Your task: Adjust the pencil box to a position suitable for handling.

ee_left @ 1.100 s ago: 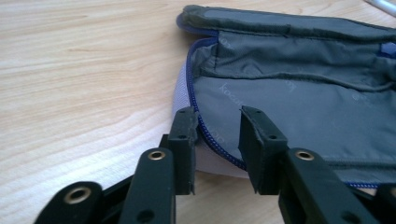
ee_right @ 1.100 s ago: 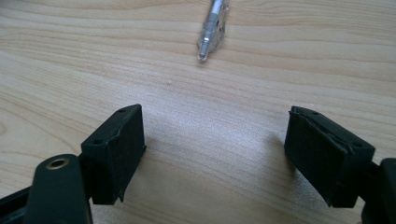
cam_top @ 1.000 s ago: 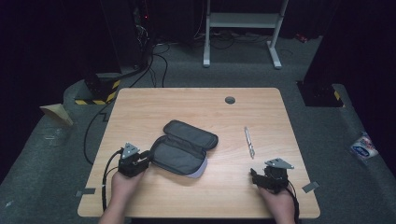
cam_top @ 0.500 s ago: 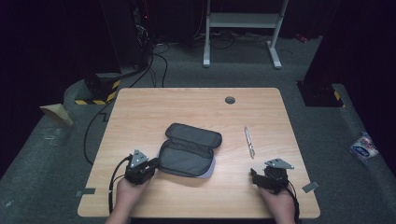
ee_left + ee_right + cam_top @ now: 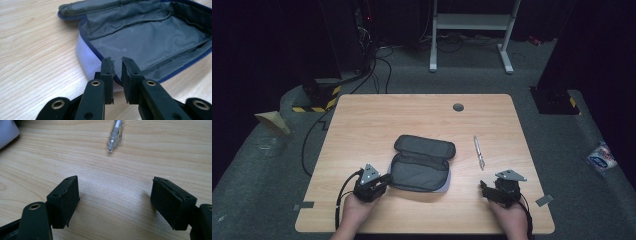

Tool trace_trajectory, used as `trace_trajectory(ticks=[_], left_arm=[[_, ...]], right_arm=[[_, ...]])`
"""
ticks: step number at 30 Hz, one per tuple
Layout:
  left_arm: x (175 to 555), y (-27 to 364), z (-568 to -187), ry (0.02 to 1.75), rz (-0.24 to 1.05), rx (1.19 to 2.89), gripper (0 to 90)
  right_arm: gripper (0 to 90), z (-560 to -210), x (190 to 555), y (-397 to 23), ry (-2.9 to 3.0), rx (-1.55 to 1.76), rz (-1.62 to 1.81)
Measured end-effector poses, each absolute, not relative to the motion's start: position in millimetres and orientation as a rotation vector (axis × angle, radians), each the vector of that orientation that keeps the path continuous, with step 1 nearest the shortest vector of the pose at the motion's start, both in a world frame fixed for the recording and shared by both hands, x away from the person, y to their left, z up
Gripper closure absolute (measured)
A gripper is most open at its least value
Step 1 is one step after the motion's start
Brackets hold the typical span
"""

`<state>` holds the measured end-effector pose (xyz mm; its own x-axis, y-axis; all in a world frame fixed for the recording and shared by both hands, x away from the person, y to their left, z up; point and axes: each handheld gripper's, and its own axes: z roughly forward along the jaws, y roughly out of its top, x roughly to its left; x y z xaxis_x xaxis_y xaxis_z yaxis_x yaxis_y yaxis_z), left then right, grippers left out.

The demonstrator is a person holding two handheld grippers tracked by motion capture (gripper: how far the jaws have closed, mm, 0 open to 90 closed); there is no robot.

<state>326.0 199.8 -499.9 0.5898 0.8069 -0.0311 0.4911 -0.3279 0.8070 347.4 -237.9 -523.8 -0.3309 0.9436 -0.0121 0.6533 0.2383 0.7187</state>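
At 7 o'clock on the counter [image 5: 362, 125], the left hand-held gripper [image 5: 117, 65] is clamped on the near rim of the open pencil case [image 5: 422, 164], which lies just below centre. A thin grip may slip or drag the whole case. At 3 o'clock of it lies the pen [image 5: 479, 151]. At 5 o'clock the right hand-held gripper [image 5: 115, 202] rests, jaws apart, nothing between them.
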Motion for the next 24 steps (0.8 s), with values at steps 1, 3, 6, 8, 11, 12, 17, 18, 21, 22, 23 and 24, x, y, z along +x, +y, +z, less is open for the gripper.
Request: trace_trajectory(ticks=[1,3,6,8,11,12,17,18,21,22,23,24], left_arm=[[325,198,-500,1.027,0.488,1.994,79.4],[325,195,-500,1.012,0.485,2.005,79.3],[324,191,-500,0.998,0.486,2.012,79.1],[323,188,-500,0.988,0.479,2.016,78.9],[322,184,-500,0.972,0.468,2.017,78.8],[322,181,-499,0.962,0.470,2.021,78.8],[321,174,-499,0.944,0.471,2.015,77.8],[322,173,-499,0.936,0.474,2.018,77.7],[325,167,-500,0.943,0.476,2.000,78.1],[327,164,-500,0.937,0.483,2.004,78.2],[328,163,-500,0.930,0.485,2.008,78.2],[329,161,-500,0.934,0.487,2.000,78.2]], right_arm=[[22.6,-524,347,-238,2.070,1.457,0.867],[22.6,-524,347,-238,2.070,1.459,0.867],[25.1,-524,347,-238,2.074,1.449,0.870],[25.7,-524,347,-238,2.074,1.448,0.870],[27.2,-523,346,-238,2.072,1.448,0.872],[27.3,-523,346,-238,2.072,1.448,0.871],[28.1,-523,346,-238,2.071,1.445,0.873],[28.2,-523,346,-238,2.072,1.444,0.872],[28.4,-523,346,-238,2.072,1.443,0.872],[28.5,-523,346,-238,2.071,1.443,0.872],[28.5,-523,346,-238,2.071,1.443,0.871],[28.5,-523,346,-238,2.071,1.443,0.871]])
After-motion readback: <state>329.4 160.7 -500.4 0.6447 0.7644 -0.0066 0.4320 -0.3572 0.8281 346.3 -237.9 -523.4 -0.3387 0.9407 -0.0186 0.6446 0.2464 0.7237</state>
